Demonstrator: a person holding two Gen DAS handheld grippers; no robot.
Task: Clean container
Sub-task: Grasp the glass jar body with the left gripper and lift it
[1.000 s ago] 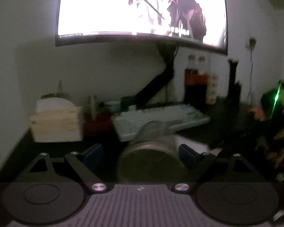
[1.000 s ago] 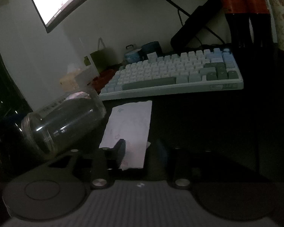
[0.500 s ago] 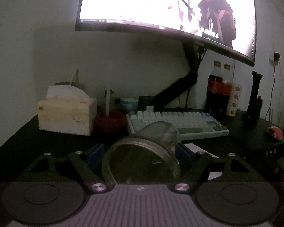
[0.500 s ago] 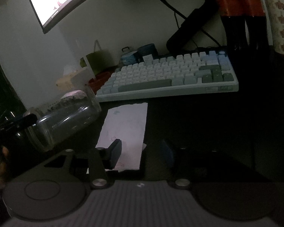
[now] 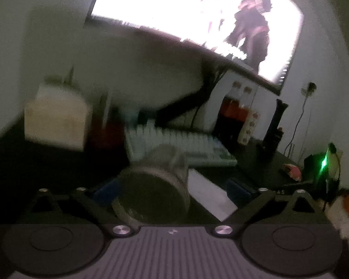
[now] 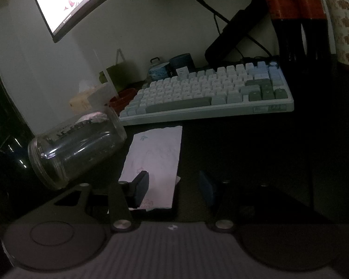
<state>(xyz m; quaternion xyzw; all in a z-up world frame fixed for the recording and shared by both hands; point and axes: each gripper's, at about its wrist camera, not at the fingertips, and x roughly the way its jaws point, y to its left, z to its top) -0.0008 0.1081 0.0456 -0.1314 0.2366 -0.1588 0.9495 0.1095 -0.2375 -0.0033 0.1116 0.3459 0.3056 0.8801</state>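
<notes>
A clear glass jar (image 5: 151, 195) lies on its side on the dark desk, its mouth towards the left wrist camera. My left gripper (image 5: 172, 189) straddles it and its jaws are opening. The jar sits close to the left pad (image 5: 104, 190), and a wide gap separates it from the right pad. In the right wrist view the same jar (image 6: 76, 148) lies at the left beside a white tissue (image 6: 156, 162) spread flat on the desk. My right gripper (image 6: 173, 188) hovers half open over the tissue's near end, its pads pressing on nothing.
A pale keyboard (image 6: 209, 93) lies behind the tissue, under a bright monitor (image 5: 197, 23). Two cola bottles (image 6: 297, 18) and a patterned cup (image 6: 344, 23) stand at the back right. A tissue box (image 5: 55, 121) sits back left, and a device with a green light (image 5: 323, 162) is at the right.
My left gripper's jaws have spread wide and let go of the jar, and its view has rolled. The right gripper and the tissue have stayed where they were.
</notes>
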